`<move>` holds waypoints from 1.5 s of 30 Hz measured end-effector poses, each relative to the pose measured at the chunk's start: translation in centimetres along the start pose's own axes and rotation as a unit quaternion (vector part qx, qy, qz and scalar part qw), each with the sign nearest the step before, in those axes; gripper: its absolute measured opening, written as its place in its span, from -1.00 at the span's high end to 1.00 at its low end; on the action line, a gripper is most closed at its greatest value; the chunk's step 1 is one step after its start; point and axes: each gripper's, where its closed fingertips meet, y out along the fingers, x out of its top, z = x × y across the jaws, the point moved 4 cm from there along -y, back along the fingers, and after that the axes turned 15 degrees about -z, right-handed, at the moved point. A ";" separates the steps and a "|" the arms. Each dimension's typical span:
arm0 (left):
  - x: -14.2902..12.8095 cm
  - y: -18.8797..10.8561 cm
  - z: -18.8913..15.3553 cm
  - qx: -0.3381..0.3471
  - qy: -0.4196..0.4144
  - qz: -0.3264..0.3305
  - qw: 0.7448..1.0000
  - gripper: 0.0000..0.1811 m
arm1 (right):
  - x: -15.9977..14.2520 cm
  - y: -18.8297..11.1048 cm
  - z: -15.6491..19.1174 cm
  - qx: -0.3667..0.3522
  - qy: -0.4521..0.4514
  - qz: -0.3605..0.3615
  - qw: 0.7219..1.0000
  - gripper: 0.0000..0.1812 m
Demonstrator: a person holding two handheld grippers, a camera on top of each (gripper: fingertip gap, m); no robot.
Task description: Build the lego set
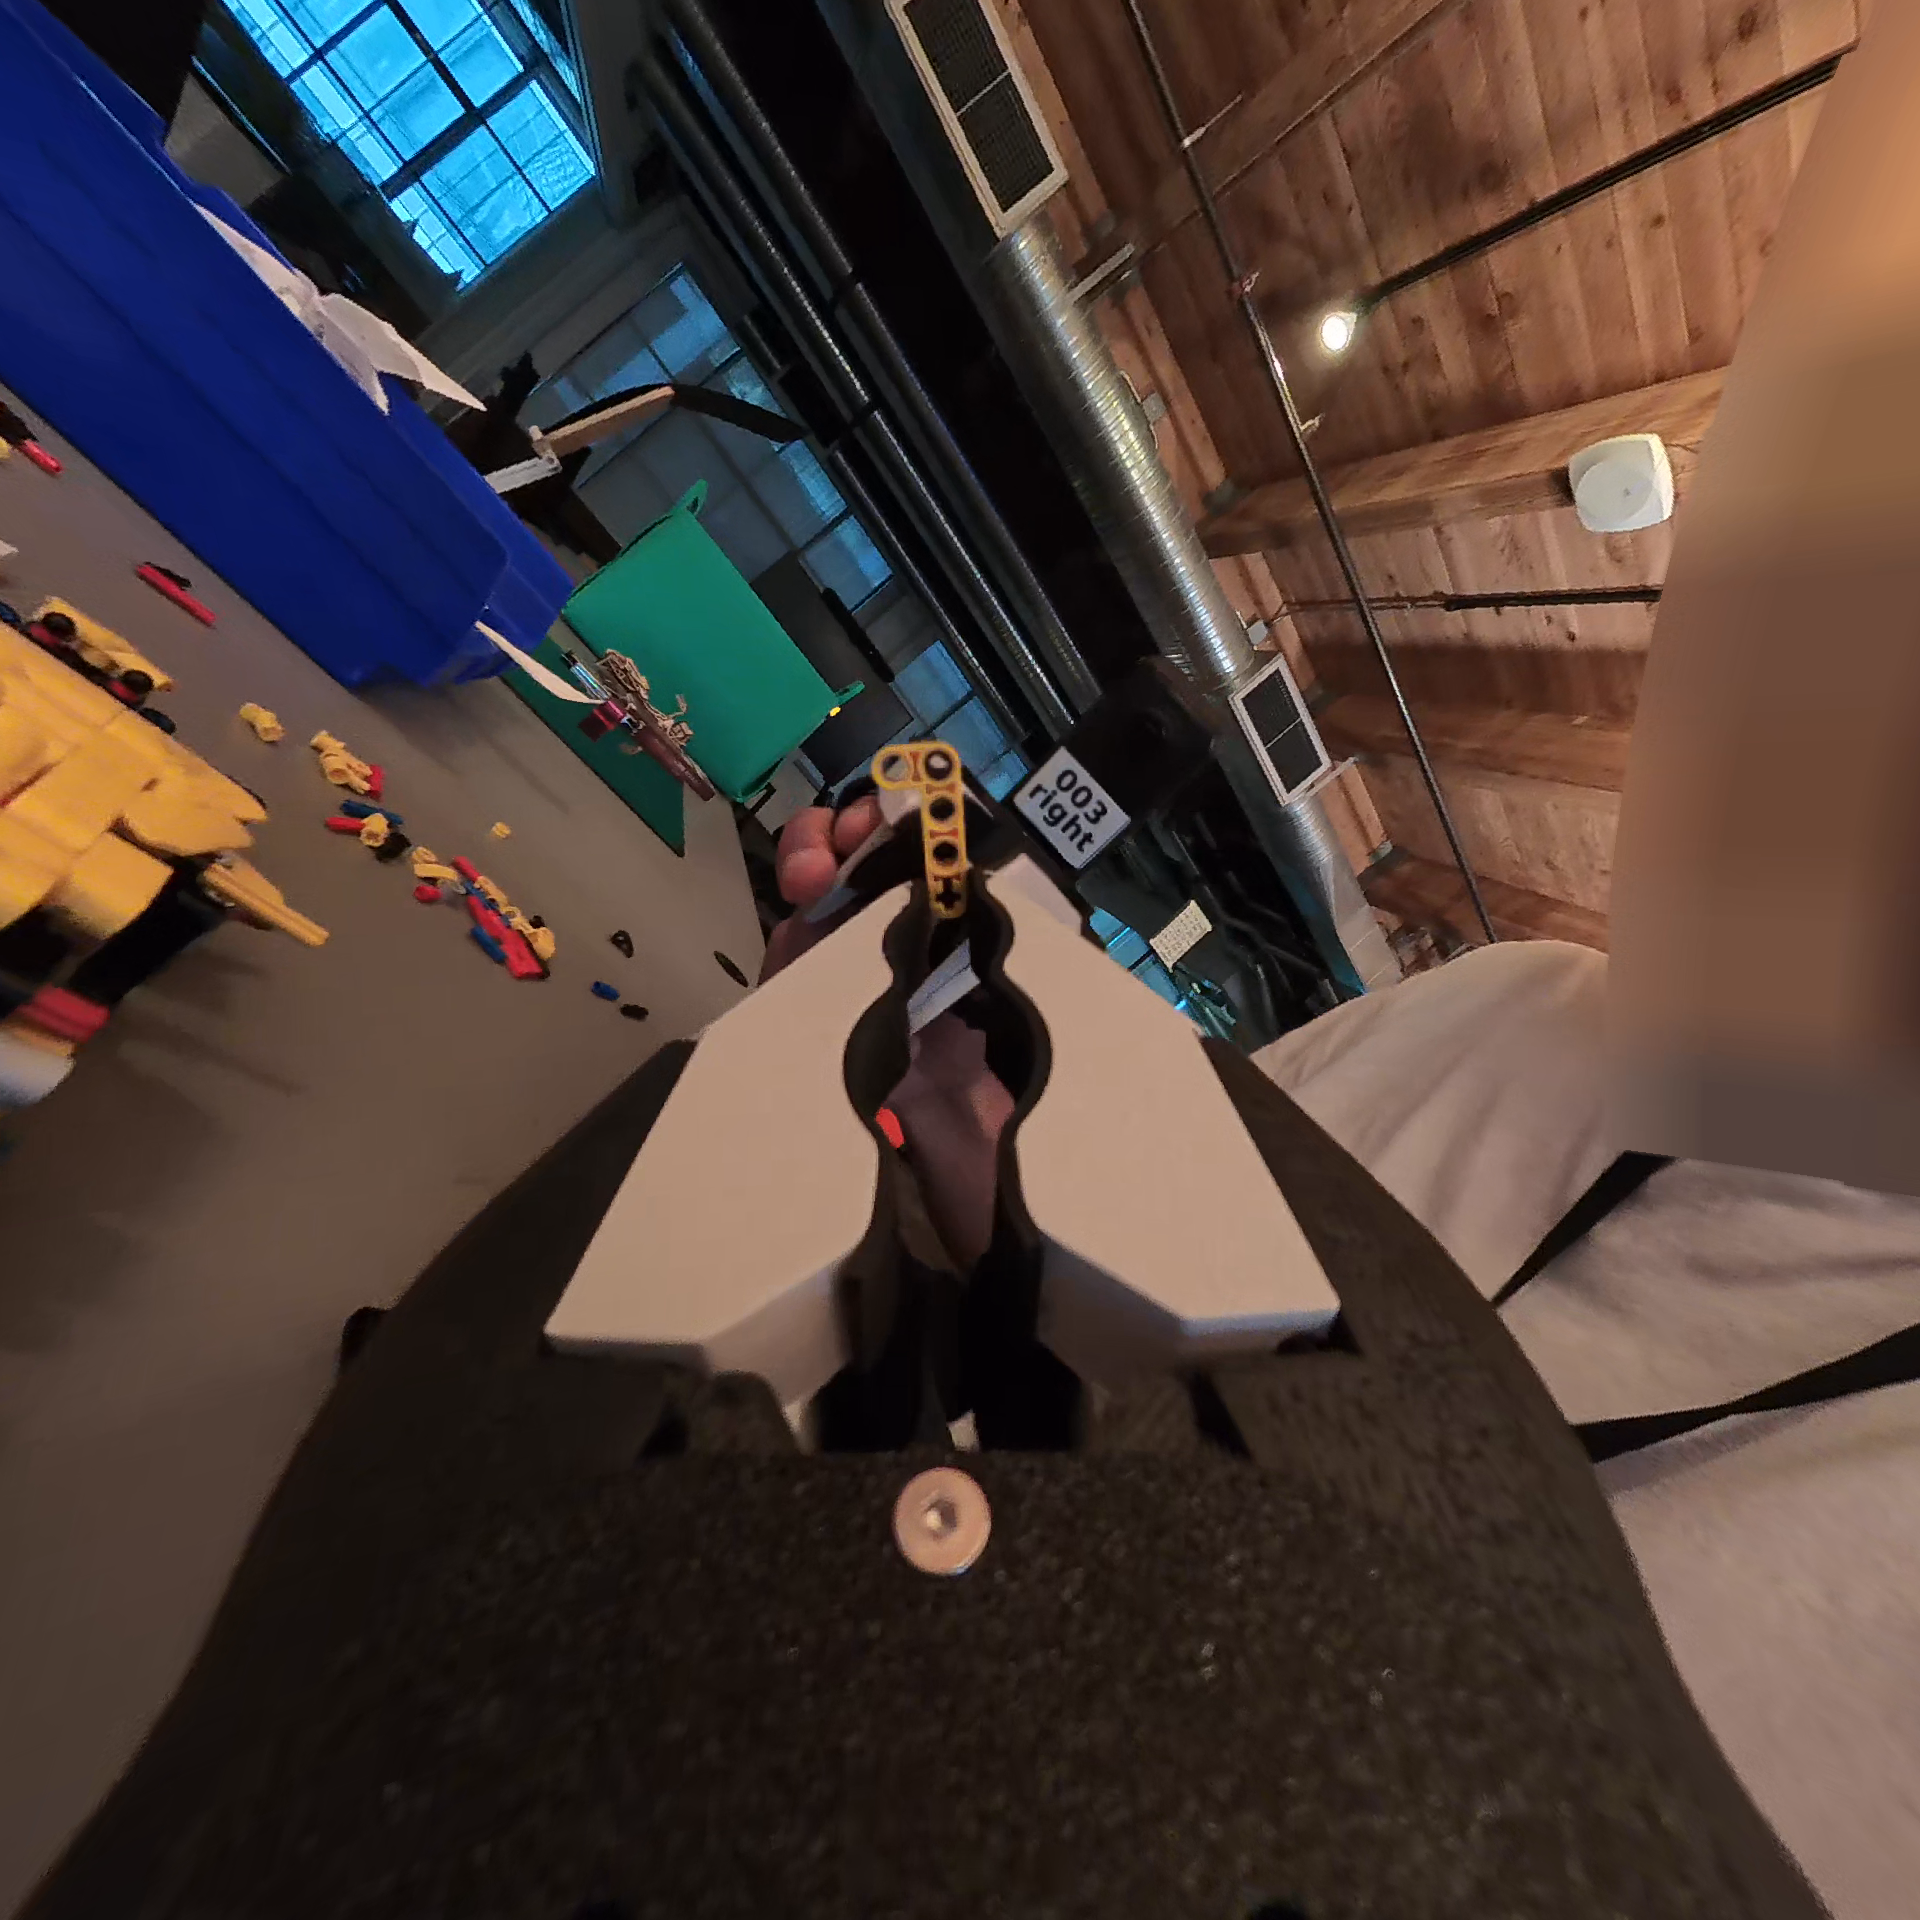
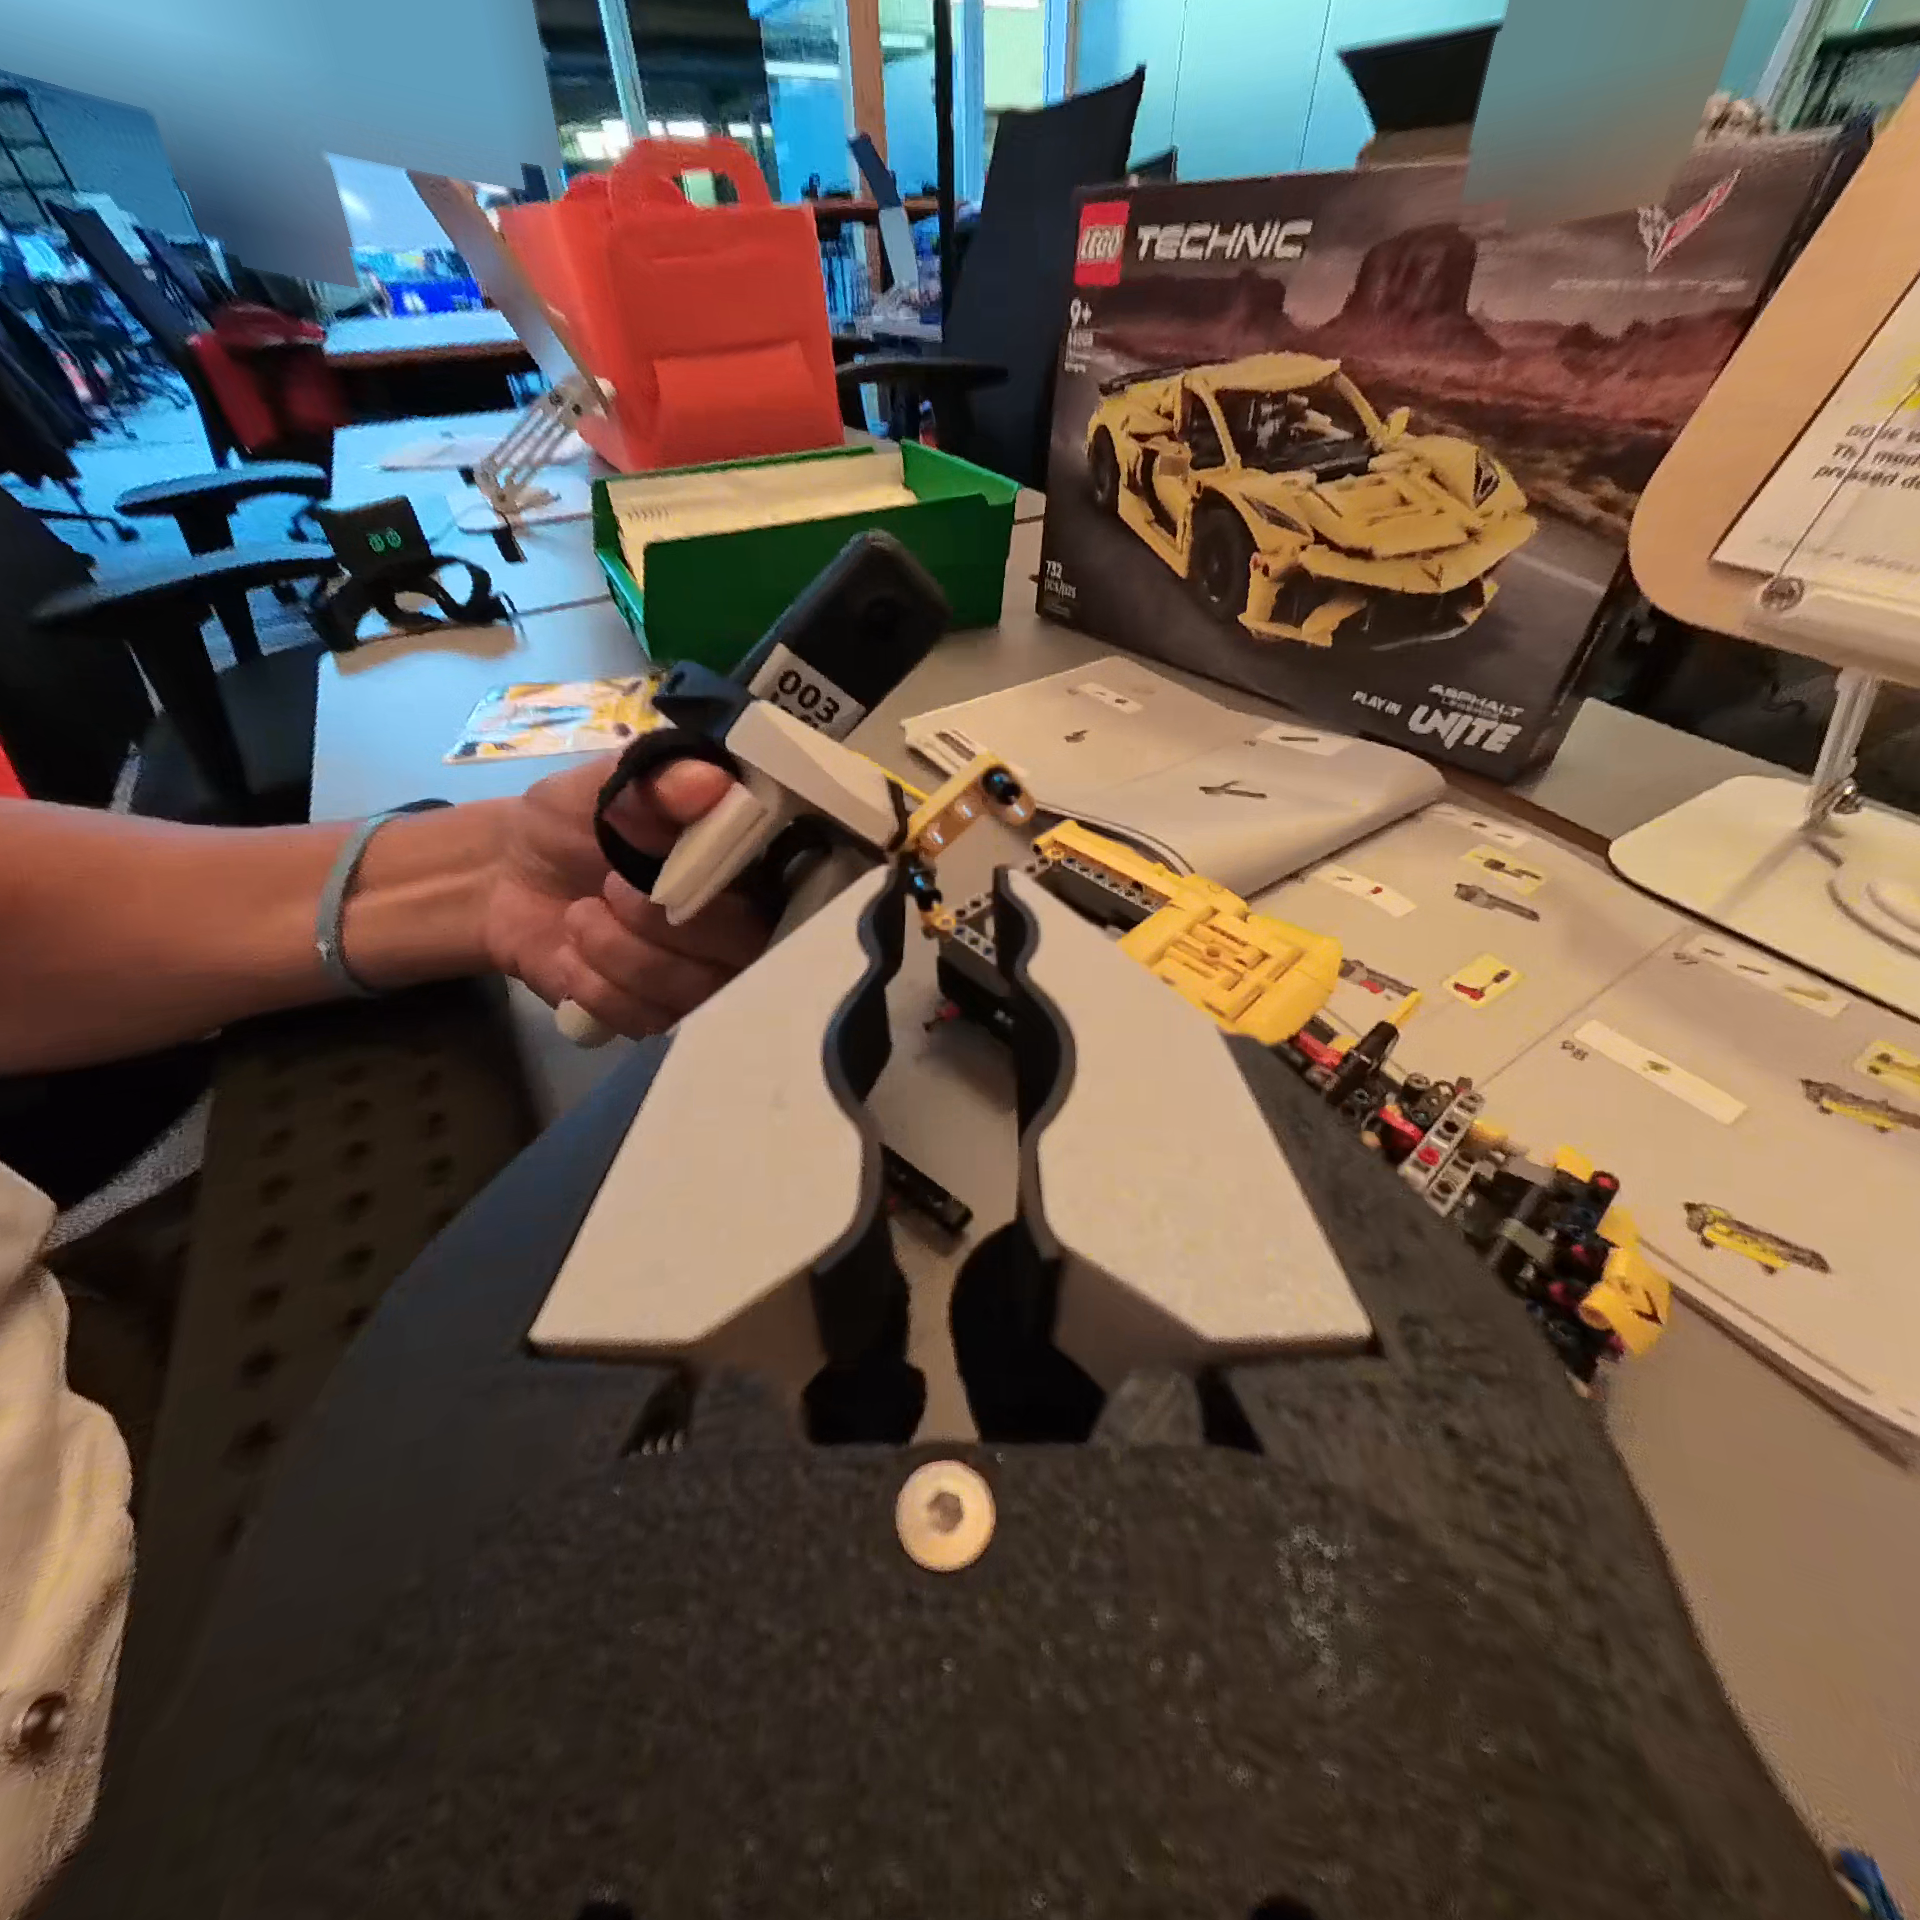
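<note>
My left gripper (image 1: 943,906) is shut on a yellow L-shaped beam (image 1: 938,821) with black pins and holds it up in the air. In the right wrist view this gripper (image 2: 896,831), held by a hand (image 2: 582,925), brings the beam (image 2: 961,805) just above my right gripper's tips. My right gripper (image 2: 948,888) is open, its jaws a small gap apart, with a dark pin and small yellow piece (image 2: 925,896) hanging from the beam between them. The part-built yellow car (image 2: 1231,951) lies on the table just beyond.
A dark chassis section (image 2: 1475,1174) lies right of the car on open instruction pages (image 2: 1621,1049). The set's box (image 2: 1351,436), a green bin (image 2: 821,561), an orange bag (image 2: 717,312) and a document stand (image 2: 1829,831) are behind. Loose pieces (image 1: 478,904) and a blue bin (image 1: 208,405) show left. Left and right tips are no more than a few centimetres apart. Both grippers' tips are roughly 20 cm from the dark chassis section (image 2: 1475,1174).
</note>
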 end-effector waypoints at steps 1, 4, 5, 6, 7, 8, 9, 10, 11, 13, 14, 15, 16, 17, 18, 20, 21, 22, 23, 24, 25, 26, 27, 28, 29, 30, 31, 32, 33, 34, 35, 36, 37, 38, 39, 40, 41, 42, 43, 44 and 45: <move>0.1 0.0 0.0 0.000 -0.005 -0.007 1.000 0.93 | -0.2 0.0 -0.1 -0.006 -0.007 0.008 1.000 0.80; 1.1 -0.2 0.7 0.013 -0.031 -0.052 0.998 0.93 | -0.6 0.6 0.2 -0.060 -0.089 0.017 0.994 0.58; 1.4 -0.3 0.9 0.016 -0.042 -0.068 0.997 0.93 | -0.8 1.1 0.4 -0.090 -0.120 0.023 0.988 0.54; 1.6 -0.4 1.1 0.018 -0.053 -0.079 0.995 0.93 | -1.0 1.7 0.6 -0.119 -0.144 0.025 0.982 0.53; 1.7 -0.5 1.3 0.021 -0.060 -0.087 0.994 0.93 | -1.0 2.2 0.7 -0.154 -0.160 0.021 0.975 0.56; 1.8 -0.5 1.4 0.024 -0.065 -0.093 0.993 0.93 | -1.0 2.6 0.7 -0.182 -0.170 0.014 0.968 0.58; 1.9 -0.5 1.5 0.022 -0.071 -0.101 0.992 0.93 | -1.0 3.1 0.8 -0.198 -0.174 0.012 0.964 0.60; 1.9 -0.5 1.5 0.023 -0.076 -0.107 0.991 0.93 | -1.2 3.4 0.7 -0.214 -0.181 0.015 0.960 0.60; 2.0 -0.6 1.7 0.029 -0.076 -0.117 0.990 0.93 | -1.2 3.6 0.5 -0.231 -0.192 0.015 0.954 0.63; 2.2 -0.7 1.8 0.027 -0.089 -0.137 0.986 0.93 | -1.1 4.0 0.4 -0.251 -0.213 0.010 0.944 0.70; 2.3 -0.7 1.7 0.020 -0.101 -0.146 0.984 0.93 | -1.2 4.2 0.1 -0.262 -0.221 0.015 0.939 0.72; 2.4 -0.7 1.8 0.018 -0.110 -0.159 0.981 0.93 | -1.3 4.4 0.0 -0.268 -0.226 0.016 0.936 0.72; 2.5 -0.8 1.9 0.017 -0.121 -0.169 0.978 0.93 | -1.3 4.7 -0.1 -0.271 -0.225 0.011 0.936 0.72; 2.6 -0.8 1.9 0.014 -0.128 -0.174 0.976 0.93 | -1.2 4.8 -0.1 -0.272 -0.226 0.006 0.935 0.72; 2.7 -0.9 1.9 0.014 -0.127 -0.178 0.976 0.93 | -1.2 4.9 -0.1 -0.272 -0.229 0.005 0.935 0.72; 2.8 -1.0 1.7 0.016 -0.120 -0.178 0.977 0.93 | -1.2 5.0 -0.1 -0.266 -0.251 0.008 0.931 0.72; 2.8 -1.0 1.6 0.012 -0.121 -0.172 0.978 0.92 | -1.1 5.0 0.0 -0.258 -0.263 0.008 0.930 0.72; 2.8 -1.0 1.5 0.009 -0.123 -0.165 0.979 0.92 | -1.0 5.0 0.1 -0.245 -0.273 0.013 0.930 0.72; 2.7 -1.0 1.4 0.008 -0.123 -0.156 0.980 0.92 | -0.9 4.9 0.1 -0.230 -0.279 0.019 0.932 0.73; 2.6 -0.9 1.3 0.008 -0.120 -0.146 0.982 0.92 | -0.8 4.6 0.0 -0.214 -0.277 0.020 0.936 0.73; 2.5 -0.9 1.3 0.010 -0.113 -0.133 0.985 0.93 | -0.8 4.4 0.0 -0.198 -0.271 0.018 0.942 0.73; 2.4 -0.8 1.2 0.012 -0.100 -0.118 0.988 0.93 | -0.8 4.1 0.0 -0.185 -0.269 0.016 0.945 0.73; 2.2 -0.7 1.1 0.015 -0.085 -0.102 0.991 0.92 | -0.8 3.9 0.1 -0.170 -0.273 0.014 0.947 0.73; 2.0 -0.6 1.0 0.018 -0.070 -0.085 0.994 0.92 | -0.7 3.7 0.1 -0.156 -0.271 0.010 0.950 0.73; 1.7 -0.5 0.9 0.021 -0.055 -0.068 0.996 0.86 | -0.7 3.4 0.1 -0.142 -0.260 0.002 0.955 0.74; 1.4 -0.3 0.8 0.024 -0.044 -0.053 0.997 0.72 | -0.5 3.2 0.0 -0.131 -0.243 -0.005 0.961 0.74; 1.2 -0.1 0.7 0.023 -0.038 -0.041 0.998 0.68 | -0.4 2.9 -0.1 -0.117 -0.222 -0.012 0.968 0.74; 0.9 0.0 0.5 0.019 -0.033 -0.033 0.999 0.66 | -0.1 2.7 0.2 -0.085 -0.201 -0.027 0.976 0.74; 0.8 0.1 0.4 0.016 -0.029 -0.030 0.999 0.65 | 0.0 2.5 -0.1 -0.080 -0.187 -0.027 0.979 0.74; 0.8 0.1 0.3 0.015 -0.028 -0.030 0.999 0.65 | -0.1 2.3 -0.4 -0.075 -0.183 -0.018 0.980 0.74; 0.9 0.1 0.3 0.015 -0.030 -0.032 0.999 0.65 | -0.2 2.2 -0.2 -0.048 -0.179 -0.015 0.983 0.74; 1.0 0.0 0.4 0.014 -0.034 -0.035 0.999 0.65 | -0.2 2.0 -0.3 -0.038 -0.178 -0.013 0.983 0.74; 1.2 -0.1 0.4 0.012 -0.037 -0.040 0.998 0.66 | -0.2 1.8 -0.3 -0.029 -0.179 -0.011 0.983 0.74; 1.3 -0.1 0.4 0.012 -0.038 -0.042 0.998 0.66 | -0.3 1.7 0.1 -0.004 -0.174 -0.007 0.985 0.74; 1.3 -0.1 0.5 0.016 -0.036 -0.041 0.998 0.66 | -0.3 1.7 0.1 0.001 -0.173 -0.004 0.985 0.74; 1.3 -0.2 0.6 0.019 -0.036 -0.040 0.998 0.68 | -0.4 1.6 0.2 0.010 -0.174 -0.001 0.985 0.74; 1.2 -0.2 0.5 0.014 -0.037 -0.038 0.999 0.82 | -0.5 1.6 0.5 0.027 -0.172 0.006 0.985 0.75; 1.2 -0.3 0.6 0.014 -0.039 -0.037 0.998 0.83 | -0.6 1.6 0.4 0.029 -0.175 0.012 0.984 0.75; 1.2 -0.3 0.8 0.021 -0.037 -0.039 0.998 0.83 | -0.8 1.6 0.3 0.027 -0.180 0.019 0.983 0.74; 1.3 -0.4 0.9 0.029 -0.031 -0.043 0.998 0.83 | -1.0 1.7 0.1 0.021 -0.185 0.027 0.982 0.74; 1.4 -0.5 1.1 0.037 -0.026 -0.048 0.998 0.83 | -1.2 1.9 0.0 0.012 -0.187 0.032 0.982 0.73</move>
